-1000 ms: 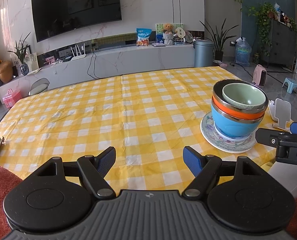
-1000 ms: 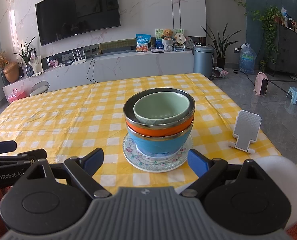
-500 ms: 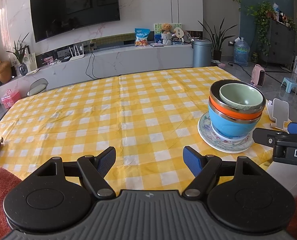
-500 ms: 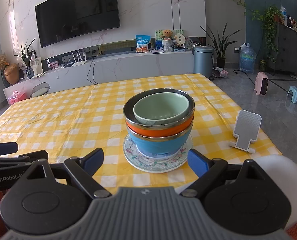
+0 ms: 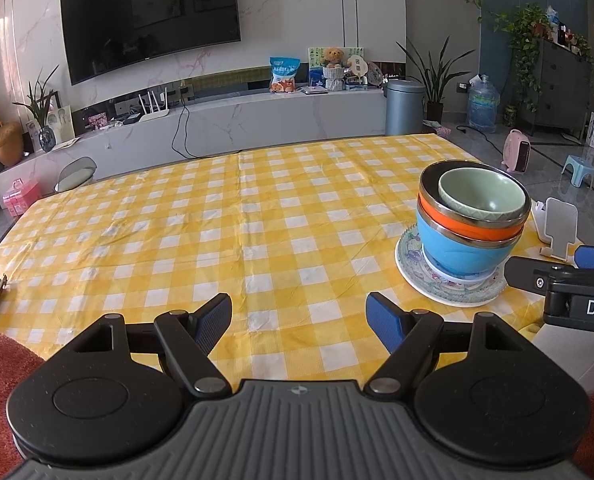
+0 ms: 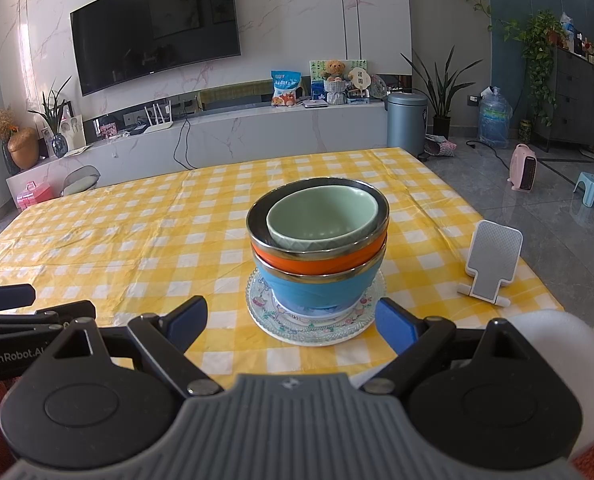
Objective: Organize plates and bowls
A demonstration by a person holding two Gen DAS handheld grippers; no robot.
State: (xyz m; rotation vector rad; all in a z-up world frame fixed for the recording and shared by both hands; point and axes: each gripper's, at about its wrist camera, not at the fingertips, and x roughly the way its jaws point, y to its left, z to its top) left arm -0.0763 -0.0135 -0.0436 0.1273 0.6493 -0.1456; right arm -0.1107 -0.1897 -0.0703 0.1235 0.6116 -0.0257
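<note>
Directly ahead of the right gripper [image 6: 291,322], on the table [image 6: 137,236], a green bowl [image 6: 323,216] nests in orange [image 6: 317,260] and blue bowls [image 6: 321,292] on a patterned plate [image 6: 317,328]. Right gripper released, nearer. Left gripper [image 5: 299,322] released, empty; stack lies to its far right.

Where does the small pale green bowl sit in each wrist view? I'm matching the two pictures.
Left wrist view: the small pale green bowl is at right of centre, topping the stack.
Right wrist view: the same bowl is at centre, straight ahead of the open jaws.
Shared landmark: the white phone stand, just right of the stack in both.
</note>
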